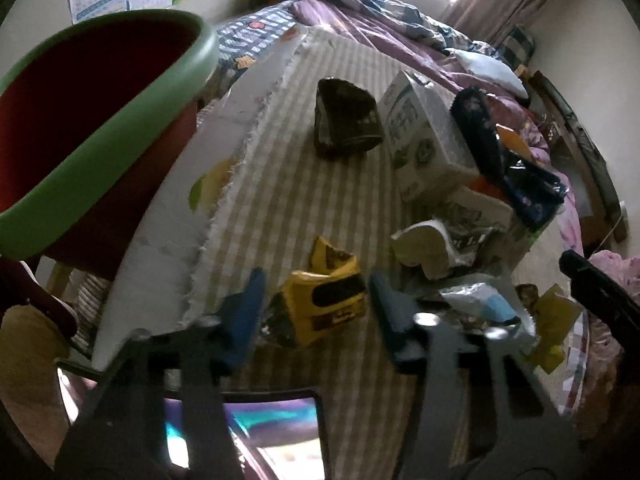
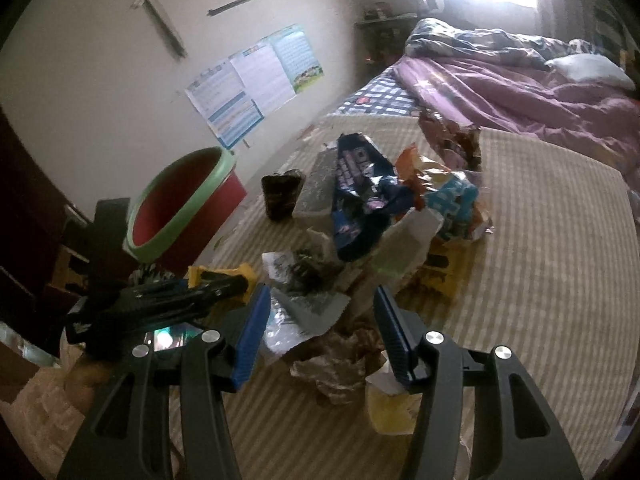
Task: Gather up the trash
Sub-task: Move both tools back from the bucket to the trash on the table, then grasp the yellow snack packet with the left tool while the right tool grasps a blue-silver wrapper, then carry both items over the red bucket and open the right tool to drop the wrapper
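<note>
A pile of trash lies on a striped beige mat [image 1: 304, 208]. My left gripper [image 1: 316, 300] is open, its blue fingers on either side of a yellow snack wrapper [image 1: 324, 304] without touching it. A dark crumpled packet [image 1: 346, 120], a white milk carton [image 1: 424, 136] and a dark blue wrapper [image 1: 484, 136] lie beyond. My right gripper [image 2: 320, 320] is open above a silver-white wrapper [image 2: 304, 312] and crumpled brown paper [image 2: 340, 364]. The dark blue wrapper [image 2: 360, 200] tops the pile. The left gripper [image 2: 192, 296] shows at the left of the right wrist view.
A red bin with a green rim [image 1: 92, 120] stands off the mat's left edge; it also shows in the right wrist view [image 2: 180, 208]. A bed with purple bedding [image 2: 520, 92] lies behind. Posters [image 2: 256, 76] hang on the wall.
</note>
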